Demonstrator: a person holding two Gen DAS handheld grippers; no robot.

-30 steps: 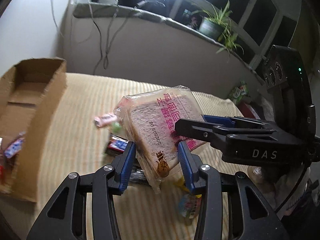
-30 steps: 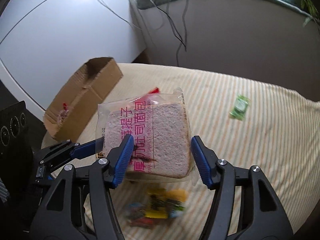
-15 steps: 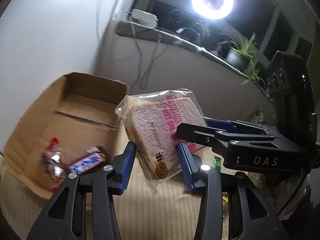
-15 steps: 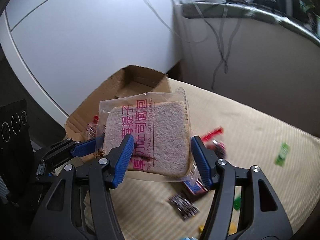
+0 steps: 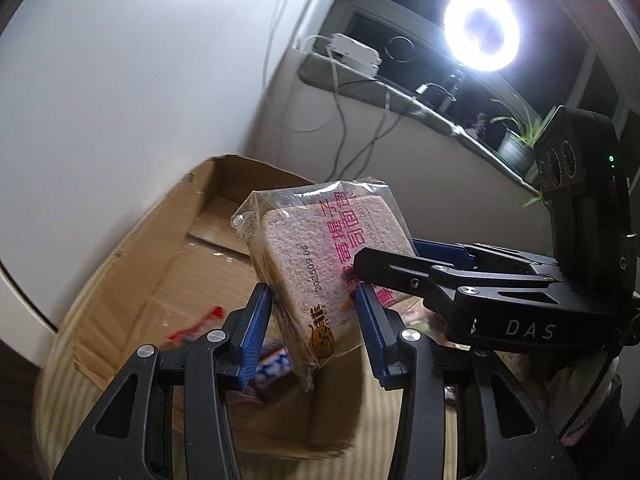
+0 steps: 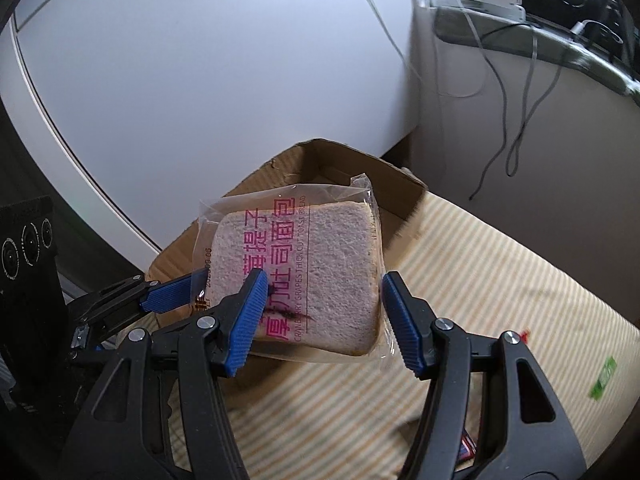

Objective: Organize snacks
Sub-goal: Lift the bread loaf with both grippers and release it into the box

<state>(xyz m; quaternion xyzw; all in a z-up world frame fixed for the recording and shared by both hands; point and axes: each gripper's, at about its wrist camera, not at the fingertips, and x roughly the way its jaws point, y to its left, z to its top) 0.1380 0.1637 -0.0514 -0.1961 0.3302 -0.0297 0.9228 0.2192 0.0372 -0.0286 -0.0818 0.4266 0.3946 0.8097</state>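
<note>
both grippers, left gripper [image 5: 312, 332] and right gripper [image 6: 320, 312], angled down, clamping bread pack [image 5: 324, 264] above box [image 5: 160, 280].

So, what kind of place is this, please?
Probably a room at home, not a shop: a striped cloth surface, a windowsill with a potted plant, and a ring light.

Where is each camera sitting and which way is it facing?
Left wrist: on the left gripper, angled down at the bread packet above the cardboard box; the right gripper's fingers enter from the right.
Right wrist: on the right gripper, angled down at the same packet; the left gripper's fingers enter from the left.
Shared: packet, box, striped cloth.
</note>
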